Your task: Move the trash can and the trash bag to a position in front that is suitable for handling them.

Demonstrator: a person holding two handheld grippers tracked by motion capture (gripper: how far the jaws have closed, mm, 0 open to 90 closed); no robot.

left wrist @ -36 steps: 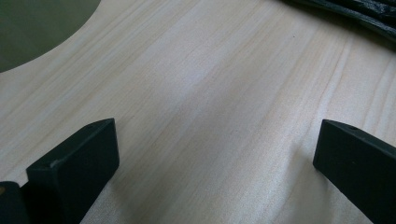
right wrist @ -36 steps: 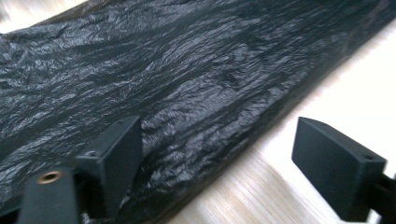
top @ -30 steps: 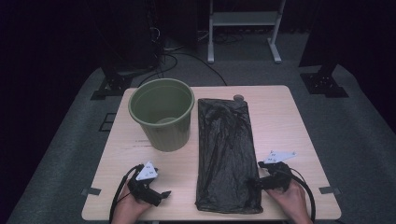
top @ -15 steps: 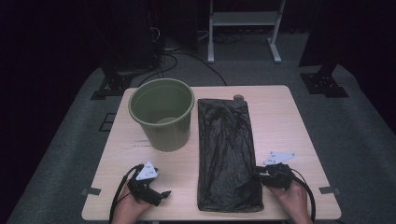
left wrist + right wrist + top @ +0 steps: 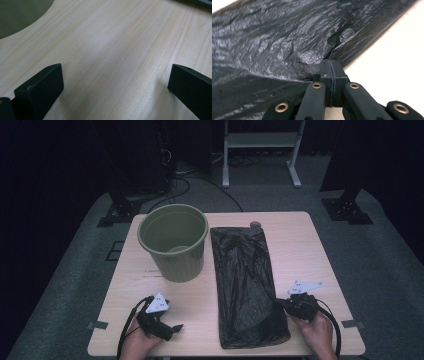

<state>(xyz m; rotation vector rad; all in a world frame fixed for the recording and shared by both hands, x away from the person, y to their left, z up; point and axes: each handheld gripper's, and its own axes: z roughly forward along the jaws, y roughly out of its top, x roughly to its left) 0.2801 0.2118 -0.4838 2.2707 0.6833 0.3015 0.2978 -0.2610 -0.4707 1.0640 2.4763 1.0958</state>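
Right now the right gripper (image 5: pixel 281 304), at the lower right of the high view, has its jaws pressed together on the right-hand edge of the black bin bag (image 5: pixel 247 285); they have just been closing, and in the right gripper view the two pads (image 5: pixel 332 71) meet with a pinch of film puckering up between them. The bag lies flat and lengthwise down the middle of the wooden table (image 5: pixel 310 250), its far end near the top edge, its near end at the bottom edge; the green bin (image 5: pixel 173 242) stands upright just left of it, apart from the bag.

At the lower left the left gripper (image 5: pixel 176 327) rests over bare wood; its jaws stand wide apart with nothing between them, as the left gripper view shows.

As a judgement, the hold looks thin: only a small fold at the very edge is caught, so a quick lift could let the slick film slide out, or stretch and tear it at the pinch; both layers may also be clamped together, which would make opening the mouth awkward; dragging the bag sideways could knock the bin.
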